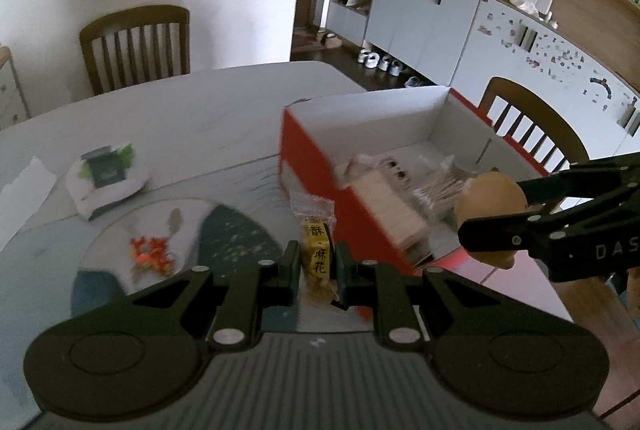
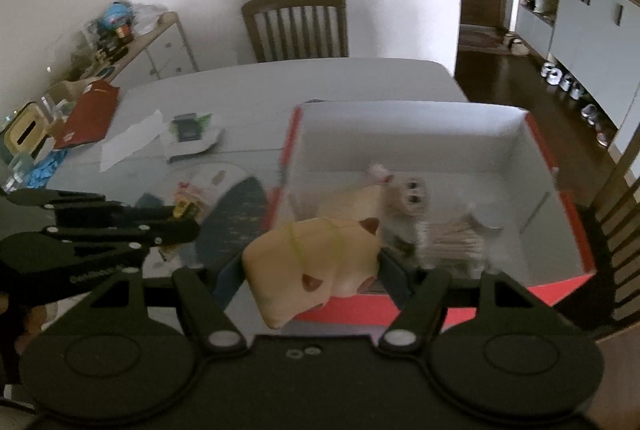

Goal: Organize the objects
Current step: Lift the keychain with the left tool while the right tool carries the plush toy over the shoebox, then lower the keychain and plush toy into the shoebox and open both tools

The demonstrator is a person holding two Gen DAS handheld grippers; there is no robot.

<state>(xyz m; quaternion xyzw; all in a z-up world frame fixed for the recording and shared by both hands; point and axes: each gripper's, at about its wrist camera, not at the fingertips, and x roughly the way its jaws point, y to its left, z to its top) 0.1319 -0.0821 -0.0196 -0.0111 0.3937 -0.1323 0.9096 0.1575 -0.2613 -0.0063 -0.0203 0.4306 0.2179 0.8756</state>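
One snack packet [image 1: 316,258], yellow with black characters and clear crinkled ends, sits pinched between the narrow jaws of the left gripper [image 1: 318,268], raised above the table [image 1: 200,118] just beside the near left corner of the box [image 1: 304,150]. One tan squishy toy [image 2: 316,266] with small brown ears and a thin yellow band is clamped in the right gripper [image 2: 314,280], whose jaws stand fairly wide around it, just over the box's near rim.

The box is single, red outside and white inside, its lid off. Inside lie one pale plush animal [image 2: 384,198] with big eyes and one bundle of thin sticks [image 2: 456,242] in clear wrap; both are blurred.

On the table left of the box there are one round patterned mat [image 1: 168,246], one small orange trinket [image 1: 152,254] on it, one white packet with a dark label [image 1: 106,178], and one sheet of paper [image 2: 132,142].

Two wooden chairs show, one at the far side [image 1: 136,46], one partly cut off behind the box [image 1: 528,126]. The sideboard's clutter is too small to make out.
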